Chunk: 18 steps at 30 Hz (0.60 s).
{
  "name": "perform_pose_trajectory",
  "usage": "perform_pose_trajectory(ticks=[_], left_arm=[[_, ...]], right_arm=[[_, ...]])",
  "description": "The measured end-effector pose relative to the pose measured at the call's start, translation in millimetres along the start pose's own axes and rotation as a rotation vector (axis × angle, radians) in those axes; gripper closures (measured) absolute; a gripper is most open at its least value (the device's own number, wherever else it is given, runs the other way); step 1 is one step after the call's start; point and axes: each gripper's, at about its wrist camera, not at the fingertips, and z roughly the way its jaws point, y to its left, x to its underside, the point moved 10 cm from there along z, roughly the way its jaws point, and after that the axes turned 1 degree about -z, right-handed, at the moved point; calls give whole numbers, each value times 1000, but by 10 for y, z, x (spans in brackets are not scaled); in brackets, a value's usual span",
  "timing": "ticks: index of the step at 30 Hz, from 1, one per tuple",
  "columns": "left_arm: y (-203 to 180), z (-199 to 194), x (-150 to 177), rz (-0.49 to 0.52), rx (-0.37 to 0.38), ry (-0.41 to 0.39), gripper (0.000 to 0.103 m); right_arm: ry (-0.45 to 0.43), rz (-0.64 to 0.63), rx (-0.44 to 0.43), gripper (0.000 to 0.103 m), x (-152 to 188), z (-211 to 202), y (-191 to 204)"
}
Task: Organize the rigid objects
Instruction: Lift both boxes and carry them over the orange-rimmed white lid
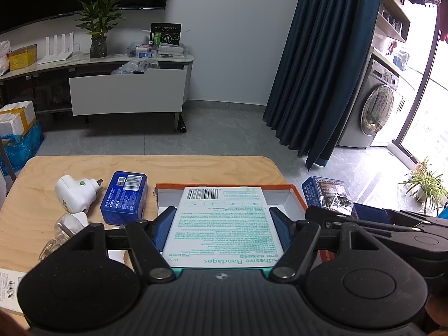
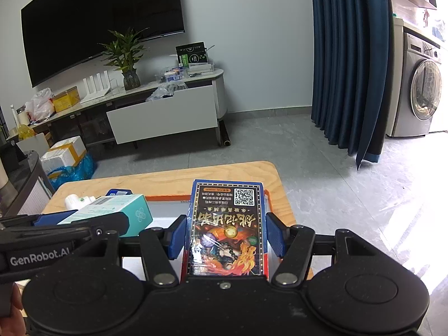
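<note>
Tilting downward in the left wrist view, the left gripper [image 1: 224, 225] clamps a bandage box [image 1: 224, 224] above the orange-rimmed tray [image 1: 296, 193] near the wooden table's [image 1: 168, 168] far right corner, a blue tin [image 1: 124, 196] and white plug [image 1: 74, 193] lying toward its left edge. Seen from the right wrist, the right gripper [image 2: 226, 233], likewise tilted, pinches a card pack [image 2: 228, 226] over the tray's right side, with grey floor [image 2: 280, 140] and curtain [image 2: 347, 56] beyond.

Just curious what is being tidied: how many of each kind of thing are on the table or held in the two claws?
Boxes: 3 (bandage box, card box, blue box)
Tray: 1 (orange tray)
Plug: 1 (white plug)
Paper slip: 1
Clear item: 1, perhaps more, too blurred to name
Total: at least 7
</note>
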Motion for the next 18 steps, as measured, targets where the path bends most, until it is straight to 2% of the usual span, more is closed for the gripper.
perform_pose_trajectory(ticks=[18], left_arm=[[1,113,34,-23,-6,23,31]], right_arm=[[31,-17,24,32,38,195,-39]])
